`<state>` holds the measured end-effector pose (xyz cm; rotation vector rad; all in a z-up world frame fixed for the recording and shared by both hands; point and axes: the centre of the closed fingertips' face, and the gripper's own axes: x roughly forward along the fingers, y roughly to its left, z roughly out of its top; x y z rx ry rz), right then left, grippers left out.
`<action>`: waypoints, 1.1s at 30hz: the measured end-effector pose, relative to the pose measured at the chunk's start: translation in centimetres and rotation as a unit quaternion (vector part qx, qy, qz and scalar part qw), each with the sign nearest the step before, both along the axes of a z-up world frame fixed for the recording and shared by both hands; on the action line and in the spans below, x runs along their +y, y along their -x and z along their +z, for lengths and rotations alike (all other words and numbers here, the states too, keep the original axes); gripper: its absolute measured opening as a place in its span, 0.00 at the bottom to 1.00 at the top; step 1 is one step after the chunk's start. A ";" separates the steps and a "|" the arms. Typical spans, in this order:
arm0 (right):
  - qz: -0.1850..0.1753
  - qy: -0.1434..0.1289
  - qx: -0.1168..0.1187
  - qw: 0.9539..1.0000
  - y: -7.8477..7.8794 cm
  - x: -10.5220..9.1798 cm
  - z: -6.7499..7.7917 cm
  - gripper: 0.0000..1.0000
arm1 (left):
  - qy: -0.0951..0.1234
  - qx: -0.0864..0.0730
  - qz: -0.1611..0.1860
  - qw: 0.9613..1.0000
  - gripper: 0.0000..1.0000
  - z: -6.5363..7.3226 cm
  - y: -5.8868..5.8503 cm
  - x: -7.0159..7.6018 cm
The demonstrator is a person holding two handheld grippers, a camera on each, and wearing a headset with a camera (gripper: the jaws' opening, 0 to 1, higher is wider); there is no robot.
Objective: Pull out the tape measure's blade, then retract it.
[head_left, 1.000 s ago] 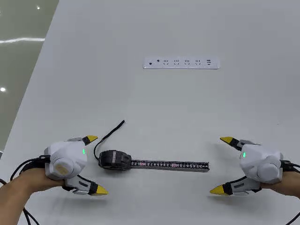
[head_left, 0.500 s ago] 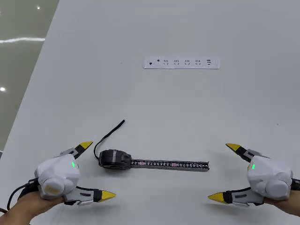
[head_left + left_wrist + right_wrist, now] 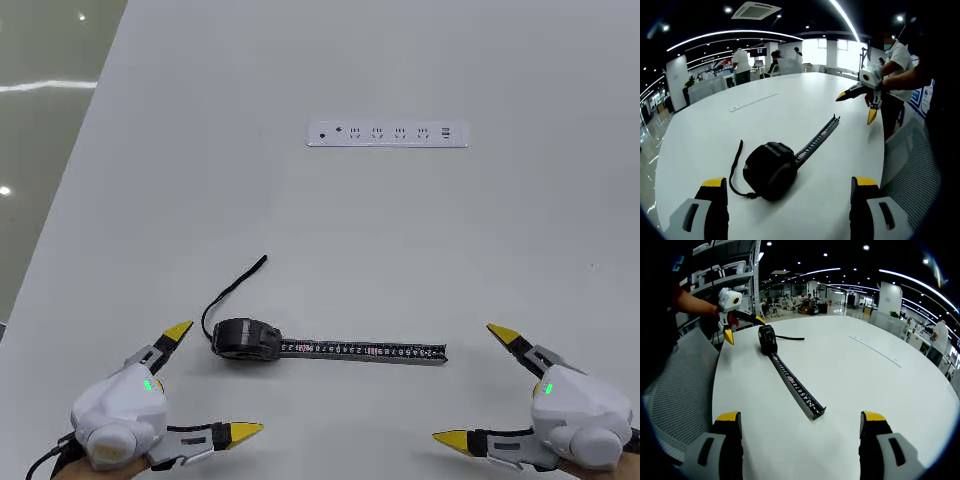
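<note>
Looks down on a white worktop (image 3: 400, 240) with a black tape measure (image 3: 245, 339) lying between two hand-held grippers. Shows the blade (image 3: 365, 351) pulled out of the case (image 3: 771, 167) and lying flat, hooked end toward the right gripper (image 3: 471, 384). Shows a thin black strap (image 3: 232, 290) curling off the case, beyond the left gripper (image 3: 215, 379).

Compared with a second ago, finds both grippers drawn back toward the person and farther from the tape measure. Finds case, blade and strap unmoved, with the same length of blade out.

Left fingers (image 3: 715, 192) spread wide and empty, with the case ahead of and between them in the left gripper view. Right fingers (image 3: 729, 426) likewise wide and empty, with the blade's end ahead of them and roughly midway between in the right gripper view.

Suggests the pull-out is done and both ends let go, with the blade staying out by itself, perhaps locked or simply resting. Leaves the retract step undone. Probably calls for going back to the case to release the lock, or for feeding the blade in. Far beyond the fingers, a white power strip (image 3: 387, 134), untouched.
</note>
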<state>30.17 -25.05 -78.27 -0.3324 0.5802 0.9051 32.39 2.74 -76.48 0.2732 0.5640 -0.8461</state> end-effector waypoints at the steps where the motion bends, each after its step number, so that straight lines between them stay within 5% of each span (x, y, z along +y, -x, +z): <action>1: -0.005 -0.003 -0.001 1.000 0.2 0.1 0.1 1.00 | 0.003 -0.002 0.005 1.000 1.00 0.0 0.2 0.0; 14: -0.070 -0.027 -0.015 0.997 2.0 1.0 0.9 1.00 | 0.031 -0.025 0.067 0.997 1.00 1.0 1.8 -1.4; 22: -0.101 -0.036 -0.011 0.994 2.7 2.1 1.3 1.00 | 0.031 -0.017 0.107 0.994 1.00 0.9 3.1 -1.8; 25: -0.110 -0.036 -0.003 0.993 3.2 2.7 1.3 1.00 | 0.037 -0.001 0.119 0.992 1.00 0.8 3.6 -1.9; 33: -0.130 -0.050 0.005 0.990 4.0 4.0 1.8 1.00 | 0.038 -0.009 0.158 0.987 1.00 1.1 3.5 -1.6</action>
